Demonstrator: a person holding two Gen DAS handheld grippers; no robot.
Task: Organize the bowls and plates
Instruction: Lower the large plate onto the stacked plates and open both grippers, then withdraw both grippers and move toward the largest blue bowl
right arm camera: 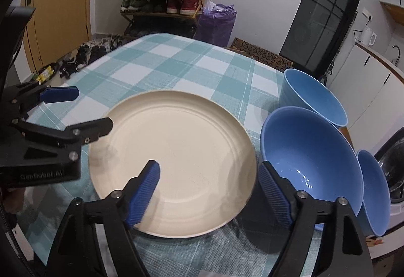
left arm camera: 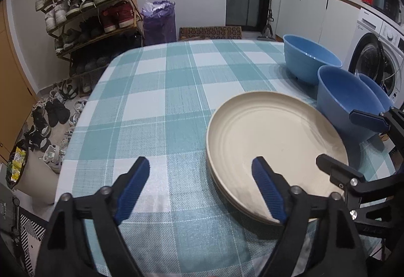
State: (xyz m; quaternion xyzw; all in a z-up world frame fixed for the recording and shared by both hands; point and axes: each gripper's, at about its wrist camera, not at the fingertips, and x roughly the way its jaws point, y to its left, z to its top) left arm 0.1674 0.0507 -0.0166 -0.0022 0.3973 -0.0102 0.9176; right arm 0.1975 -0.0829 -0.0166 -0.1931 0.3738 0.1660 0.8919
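A cream plate (left arm camera: 272, 140) (right arm camera: 176, 150) lies on the teal checked tablecloth (left arm camera: 164, 90) (right arm camera: 176, 62); a second rim shows beneath it at the near edge. Three blue bowls stand to its right: a far one (left arm camera: 308, 59) (right arm camera: 313, 97), a middle one (left arm camera: 346, 100) (right arm camera: 308, 153) and a small near one (left arm camera: 373, 90) (right arm camera: 373, 183). My left gripper (left arm camera: 200, 165) (right arm camera: 85, 110) is open over the plate's left rim, gripping nothing. My right gripper (right arm camera: 209, 167) (left arm camera: 343, 136) is open over the plate's right rim, its outer finger beside the middle bowl.
The table's rounded left edge drops off to a floor strewn with shoes (left arm camera: 48, 120). A shoe rack (left arm camera: 93, 6) and a purple bag (left arm camera: 159, 21) stand beyond the far edge. A washing machine (left arm camera: 373, 54) sits close behind the bowls on the right.
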